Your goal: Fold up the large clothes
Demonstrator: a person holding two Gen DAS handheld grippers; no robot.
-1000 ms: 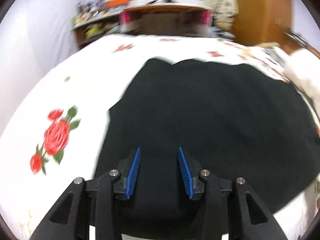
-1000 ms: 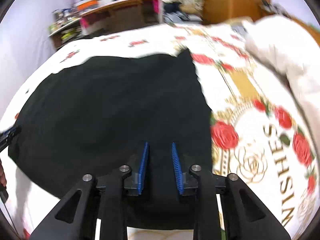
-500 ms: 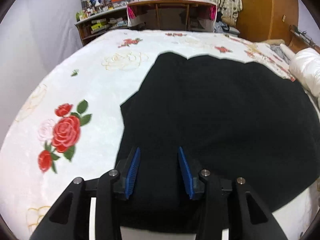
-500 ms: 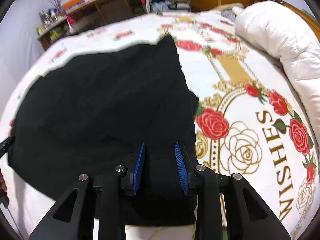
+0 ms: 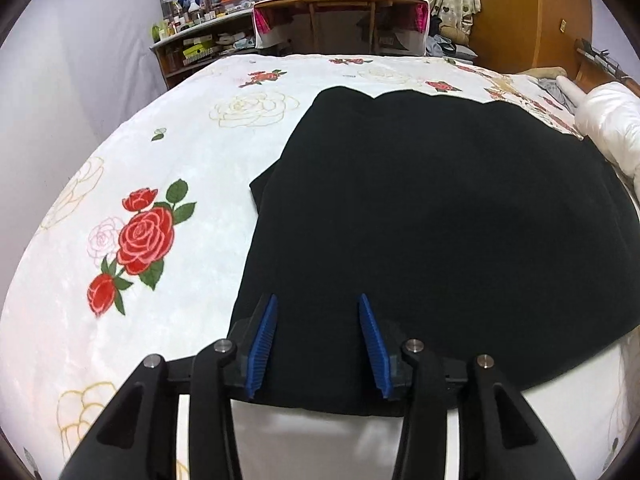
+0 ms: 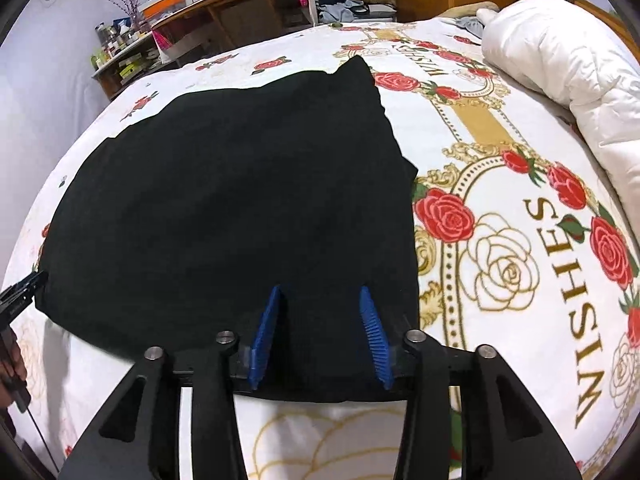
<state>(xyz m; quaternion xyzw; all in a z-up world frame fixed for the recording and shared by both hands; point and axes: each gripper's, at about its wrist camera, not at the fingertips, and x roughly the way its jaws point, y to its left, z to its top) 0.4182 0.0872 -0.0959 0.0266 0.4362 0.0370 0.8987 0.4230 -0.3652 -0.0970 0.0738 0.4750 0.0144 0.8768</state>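
Observation:
A large black garment lies spread flat on a white bed with a rose pattern; it also shows in the right wrist view. My left gripper is open, its blue fingers over the garment's near left edge. My right gripper is open over the garment's near right edge. Neither holds cloth. The left gripper's tip shows at the far left of the right wrist view.
A white duvet is bunched at the bed's right side. A wooden desk and cluttered shelves stand beyond the bed's far edge. A wooden wardrobe is at the back right.
Both grippers have drawn back toward the garment's near edge and steadied. The right gripper's fingers have opened wider. The garment lies flat.

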